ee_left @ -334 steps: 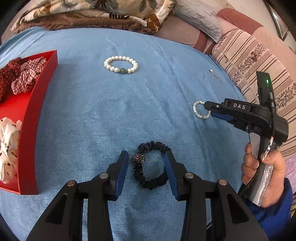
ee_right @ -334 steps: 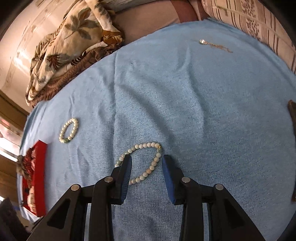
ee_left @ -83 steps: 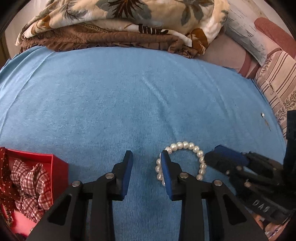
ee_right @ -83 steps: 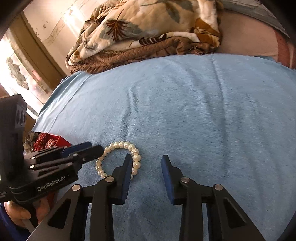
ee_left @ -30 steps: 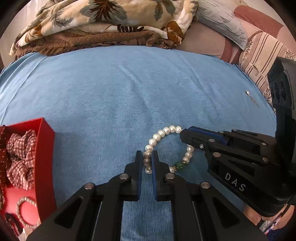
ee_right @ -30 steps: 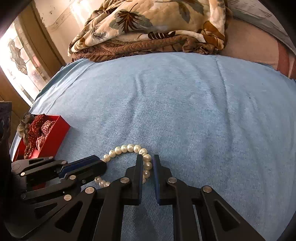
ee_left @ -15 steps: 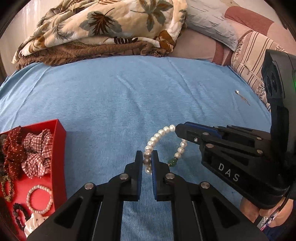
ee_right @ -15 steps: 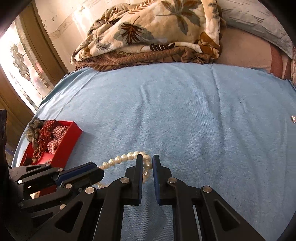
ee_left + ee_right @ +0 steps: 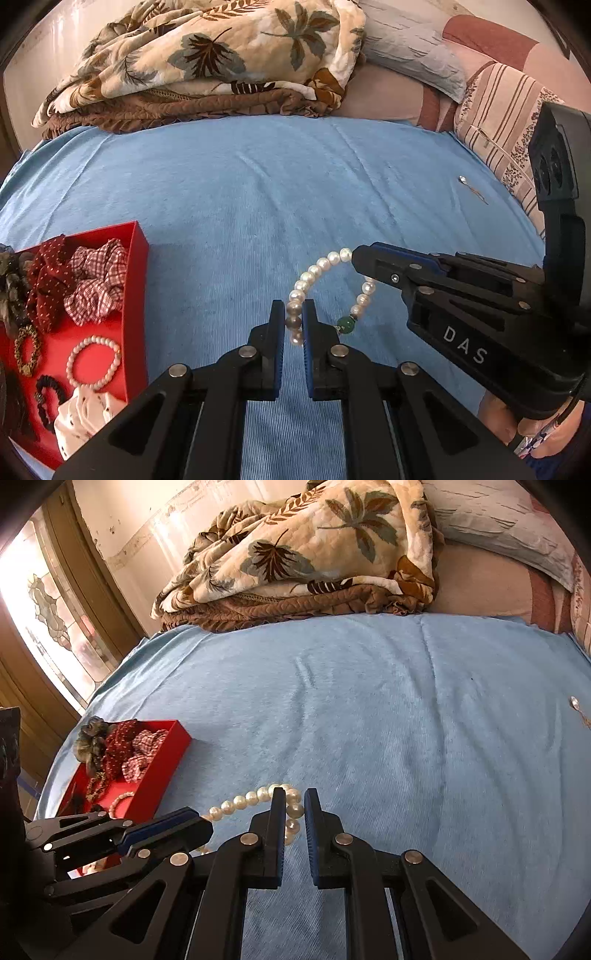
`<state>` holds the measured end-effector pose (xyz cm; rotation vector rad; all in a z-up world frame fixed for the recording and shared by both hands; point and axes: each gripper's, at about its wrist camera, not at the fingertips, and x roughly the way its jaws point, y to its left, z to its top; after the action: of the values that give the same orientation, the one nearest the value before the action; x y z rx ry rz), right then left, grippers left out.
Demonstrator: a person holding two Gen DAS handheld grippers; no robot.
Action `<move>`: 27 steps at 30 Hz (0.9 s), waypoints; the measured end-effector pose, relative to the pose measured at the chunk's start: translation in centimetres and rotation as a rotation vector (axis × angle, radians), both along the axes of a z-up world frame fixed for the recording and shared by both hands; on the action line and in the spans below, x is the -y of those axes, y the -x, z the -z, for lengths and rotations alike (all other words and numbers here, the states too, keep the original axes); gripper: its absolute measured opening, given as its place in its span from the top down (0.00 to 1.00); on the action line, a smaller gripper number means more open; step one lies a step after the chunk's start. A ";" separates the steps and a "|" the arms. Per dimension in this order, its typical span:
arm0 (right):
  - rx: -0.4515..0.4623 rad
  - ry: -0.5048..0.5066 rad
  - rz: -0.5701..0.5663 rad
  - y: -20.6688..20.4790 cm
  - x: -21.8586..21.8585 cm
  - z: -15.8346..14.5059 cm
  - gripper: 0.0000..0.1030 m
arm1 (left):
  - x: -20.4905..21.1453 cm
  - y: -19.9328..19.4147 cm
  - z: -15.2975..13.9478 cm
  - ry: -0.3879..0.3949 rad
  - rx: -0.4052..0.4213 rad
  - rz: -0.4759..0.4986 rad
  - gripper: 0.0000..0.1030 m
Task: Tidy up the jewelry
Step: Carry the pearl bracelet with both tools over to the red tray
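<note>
A white pearl bracelet with one green bead hangs between both grippers, lifted above the blue bedspread. My left gripper is shut on its left side. My right gripper is shut on its right side; it shows in the left wrist view coming in from the right. The bracelet's pearls also show in the right wrist view. The red box lies to the left, holding scrunchies, another pearl bracelet and a black hair tie.
A small silver pin lies on the bedspread at the far right. A folded leaf-print quilt and pillows line the back. A striped cushion is at the right edge. A window is beyond the bed's left side.
Both grippers have risen with the bracelet held between them. More of the red box and its contents has come into view at the left.
</note>
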<state>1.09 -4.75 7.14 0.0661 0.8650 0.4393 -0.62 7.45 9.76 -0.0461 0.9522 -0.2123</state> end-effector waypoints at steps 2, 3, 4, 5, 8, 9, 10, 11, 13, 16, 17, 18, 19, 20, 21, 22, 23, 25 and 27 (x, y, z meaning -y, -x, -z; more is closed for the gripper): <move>0.001 -0.005 0.001 0.6 0.1 -0.1 0.89 | 0.0 0.6 -0.2 -0.003 0.002 0.002 0.92; 0.002 -0.006 0.003 1.0 0.1 -0.1 0.89 | 0.0 0.9 -0.3 -0.005 0.004 0.003 0.92; 0.003 -0.008 0.004 1.3 0.0 -0.2 0.89 | 0.0 1.2 -0.4 -0.006 0.005 0.004 0.92; 0.004 -0.010 0.006 1.7 0.0 -0.2 0.89 | 0.0 1.5 -0.5 -0.008 0.007 0.005 0.92; 0.005 -0.018 0.009 2.7 0.1 -0.3 0.89 | 0.0 2.3 -0.6 -0.012 0.009 0.005 0.92; 0.005 -0.021 0.011 3.0 0.1 -0.4 0.89 | 0.0 2.6 -0.7 -0.013 0.010 0.006 0.92; 0.005 -0.025 0.013 3.4 0.1 -0.4 0.89 | 0.0 2.9 -0.8 -0.015 0.012 0.008 0.92; 0.004 -0.028 0.015 3.6 0.3 -0.4 0.89 | 0.0 3.1 -0.9 -0.016 0.013 0.008 0.92; 0.001 -0.036 0.020 4.1 0.4 -0.4 0.89 | 0.0 3.7 -1.0 -0.018 0.016 0.011 0.92; -0.001 -0.047 0.028 4.9 0.7 -0.5 0.89 | 0.1 4.6 -1.3 -0.016 0.019 0.016 0.92; -0.001 -0.050 0.031 5.2 0.8 -0.5 0.89 | 0.2 4.8 -1.3 -0.016 0.019 0.018 0.92; -0.002 -0.053 0.032 5.4 0.8 -0.5 0.89 | 0.2 5.0 -1.3 -0.015 0.019 0.020 0.92; -0.003 -0.057 0.035 5.8 0.9 -0.5 0.89 | 0.2 5.3 -1.4 -0.014 0.020 0.022 0.92; -0.004 -0.059 0.035 6.0 0.9 -0.5 0.89 | 0.3 5.6 -1.4 -0.014 0.020 0.025 0.92; -0.006 -0.060 0.036 6.2 1.0 -0.4 0.89 | 0.4 5.8 -1.4 -0.013 0.021 0.027 0.92; -0.007 -0.060 0.036 6.5 1.0 -0.4 0.89 | 0.4 6.0 -1.5 -0.012 0.022 0.027 0.92; -0.008 -0.060 0.036 6.7 1.0 -0.4 0.89 | 0.5 6.3 -1.5 -0.011 0.023 0.029 0.92; -0.011 -0.062 0.038 7.2 1.0 -0.2 0.89 | 0.5 6.8 -1.6 -0.009 0.024 0.030 0.92; -0.012 -0.064 0.040 7.5 1.1 -0.2 0.89 | 0.5 7.3 -1.6 -0.009 0.023 0.032 0.92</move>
<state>-6.45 -5.86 7.32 0.1446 0.8603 0.4294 -7.87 6.92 11.39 -0.0200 0.9318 -0.2376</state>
